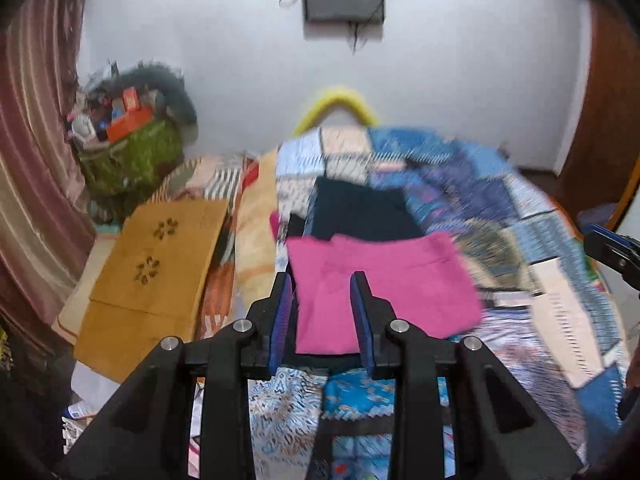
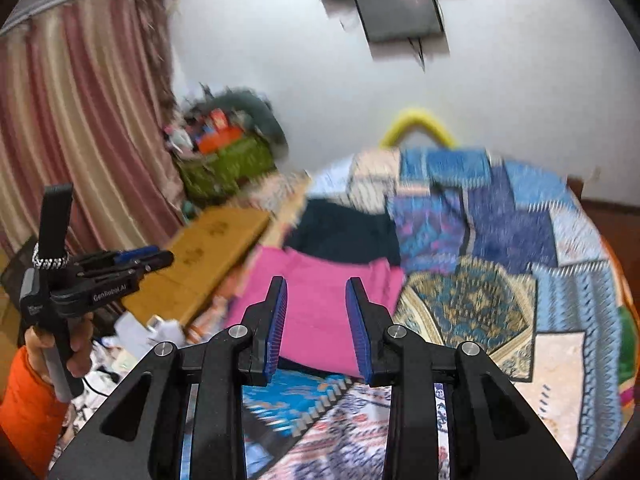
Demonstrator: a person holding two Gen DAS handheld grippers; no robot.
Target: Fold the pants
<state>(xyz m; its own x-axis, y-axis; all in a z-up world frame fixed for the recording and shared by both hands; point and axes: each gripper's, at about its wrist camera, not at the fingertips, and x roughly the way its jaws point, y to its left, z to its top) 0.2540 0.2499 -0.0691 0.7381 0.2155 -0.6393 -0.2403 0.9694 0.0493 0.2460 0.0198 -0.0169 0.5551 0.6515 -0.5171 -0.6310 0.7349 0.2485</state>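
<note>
Folded pink pants lie flat on the patchwork bedspread, with a dark folded garment just behind them. The pink pants also show in the right wrist view, with the dark garment beyond. My left gripper is open and empty, held above the near left part of the pink pants. My right gripper is open and empty above the near edge of the pants. The left gripper also shows at the left of the right wrist view, held in a hand.
A tan cardboard box lies left of the bed. A cluttered green basket stands by the striped curtain. A yellow curved bar rises behind the bed against the white wall. A wooden door is at right.
</note>
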